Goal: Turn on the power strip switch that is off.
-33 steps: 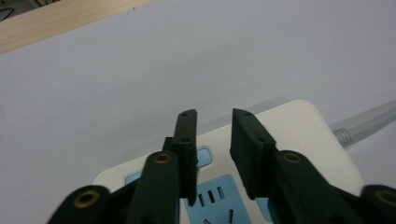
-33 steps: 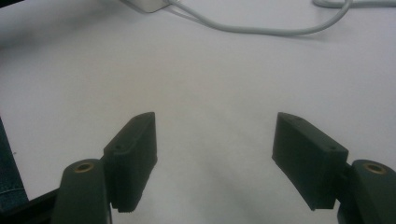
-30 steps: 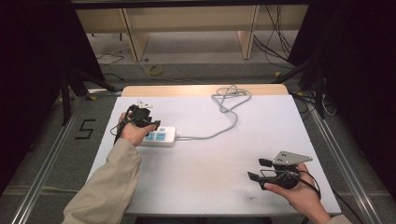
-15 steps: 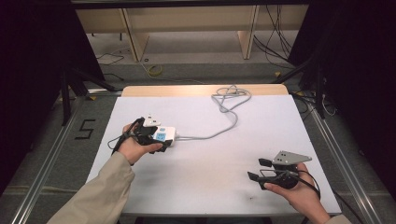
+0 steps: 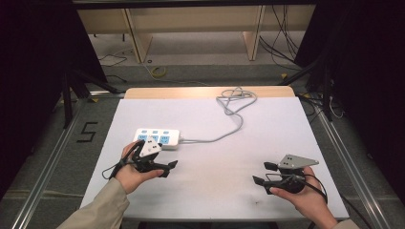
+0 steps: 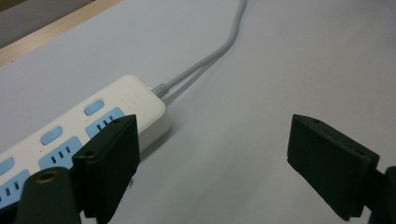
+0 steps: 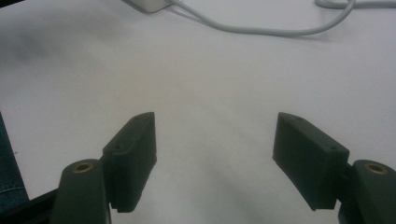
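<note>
1. The fingers of the left gripper (image 6: 212, 163) stand released, with bare desk between them; they have just been opening, and nothing is held. One finger (image 6: 109, 163) covers the near edge of the power strip (image 6: 93, 126) in the left gripper view, so whether it touches the casing cannot be told.
2. The power strip runs off the left edge of that view, and its far sockets are cut off. In the high view it lies on the white desk (image 5: 215, 124) just beyond the left gripper (image 5: 165, 167), whose grey plate overlaps its front edge.
3. The strip's grey cable (image 5: 229, 119) curves away to a loose tangle at the desk's far wooden edge; where it ends is hard to make out.
4. The fingers of the right gripper (image 7: 215, 158) are likewise released and empty over bare desk. At the top of the right gripper view, a corner of the power strip is cut off.
5. The right gripper (image 5: 262, 174) sits well apart from the strip, near the desk's right front. Both forearms are cropped at the bottom.
</note>
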